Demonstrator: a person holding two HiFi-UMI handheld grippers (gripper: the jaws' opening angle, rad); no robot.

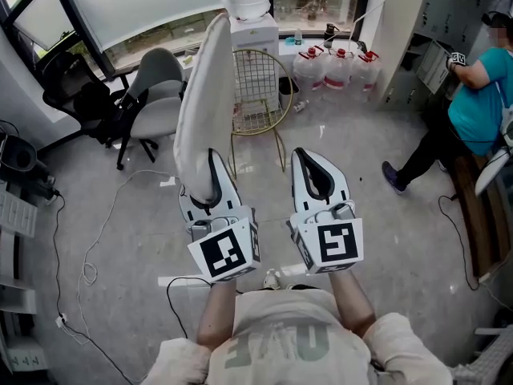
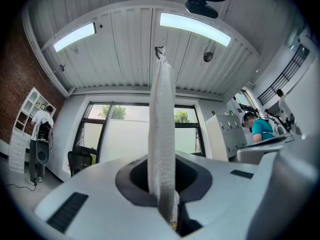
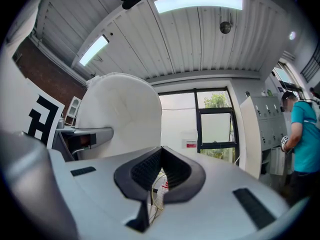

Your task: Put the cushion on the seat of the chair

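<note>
The cushion (image 1: 204,103) is a white flat pad, held upright and edge-on in front of me. My left gripper (image 1: 210,179) is shut on its lower edge. In the left gripper view the cushion (image 2: 162,134) rises straight up from between the jaws of the left gripper (image 2: 166,204). My right gripper (image 1: 314,167) hangs beside it on the right, shut and holding nothing. The right gripper view shows its jaws (image 3: 160,166) meeting at the tips, with the cushion (image 3: 120,119) to their left. A gold wire chair (image 1: 260,95) stands on the floor just beyond the cushion.
A grey office chair (image 1: 156,103) and a black chair (image 1: 76,95) stand at the left. Behind the wire chair are a water dispenser (image 1: 248,6) and large water bottles (image 1: 337,66). A person in a teal shirt (image 1: 481,95) bends at the right. Cables (image 1: 104,231) trail over the floor.
</note>
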